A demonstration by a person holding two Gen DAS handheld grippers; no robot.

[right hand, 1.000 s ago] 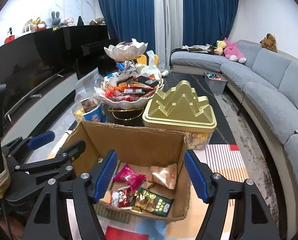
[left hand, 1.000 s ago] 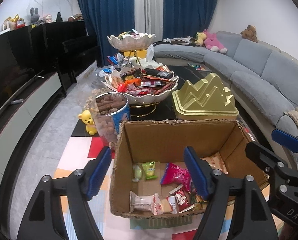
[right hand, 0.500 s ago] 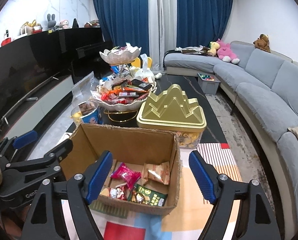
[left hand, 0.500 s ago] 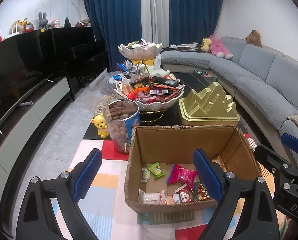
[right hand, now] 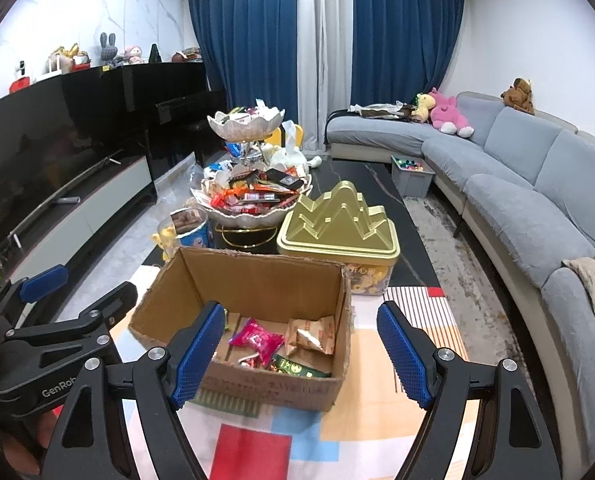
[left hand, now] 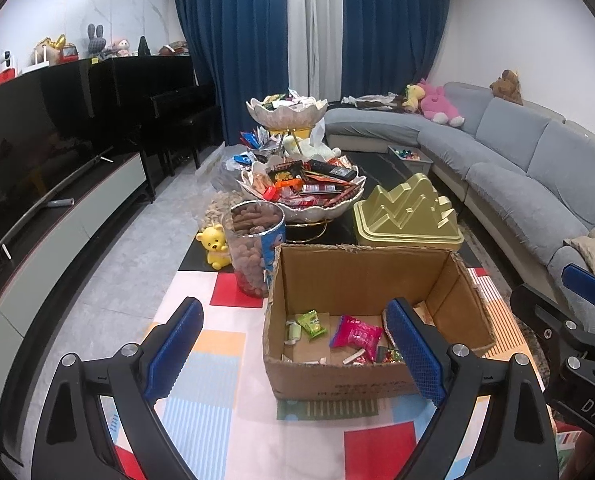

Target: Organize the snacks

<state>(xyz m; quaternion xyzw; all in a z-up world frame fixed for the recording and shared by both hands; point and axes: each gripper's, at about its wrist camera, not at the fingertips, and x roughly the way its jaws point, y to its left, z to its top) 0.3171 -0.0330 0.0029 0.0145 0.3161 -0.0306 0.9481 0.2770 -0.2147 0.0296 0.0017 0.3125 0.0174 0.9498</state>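
Left gripper point(left hand: 295, 350): fingers spread wide, nothing between the blue pads; held above the patterned cloth at the near edge of the table, clear of everything.
Right gripper point(right hand: 303, 354): fingers spread wide, nothing held; raised over the near right corner of the box, touching nothing.
Box point(left hand: 361, 276): open cardboard box on the checked cloth point(left hand: 217, 364), mouth up; in the left view its long axis runs 9 to 3 o'clock, short walls at either end.
Snacks in box: a pink packet point(left hand: 355, 332) near the middle of the floor, long axis roughly 10 to 4 o'clock; a green packet point(left hand: 312, 323) at its 9 o'clock, just beside; an orange-and-white packet point(right hand: 311, 330) leaning by the right wall in the right view; a dark green packet point(right hand: 297, 368) flat against the near wall. Smaller wrappers lie along the near wall — too small to identify.
Jar point(left hand: 255, 252): clear tub of brown snacks, upright, at the box's 10 o'clock, just beside its far left corner.
Gold tin point(left hand: 407, 214): mountain-shaped lid, at the box's 1 o'clock, behind the far wall.
Tiered dish point(left hand: 303, 192): two shell-shaped bowls on a gold stand, at the box's 12 o'clock; lower bowl heaped with wrapped snacks.
Yellow bear point(left hand: 214, 245): small figure at the jar's 9 o'clock, upright.
Sofa point(left hand: 537, 168): grey — curves along the right of the room.
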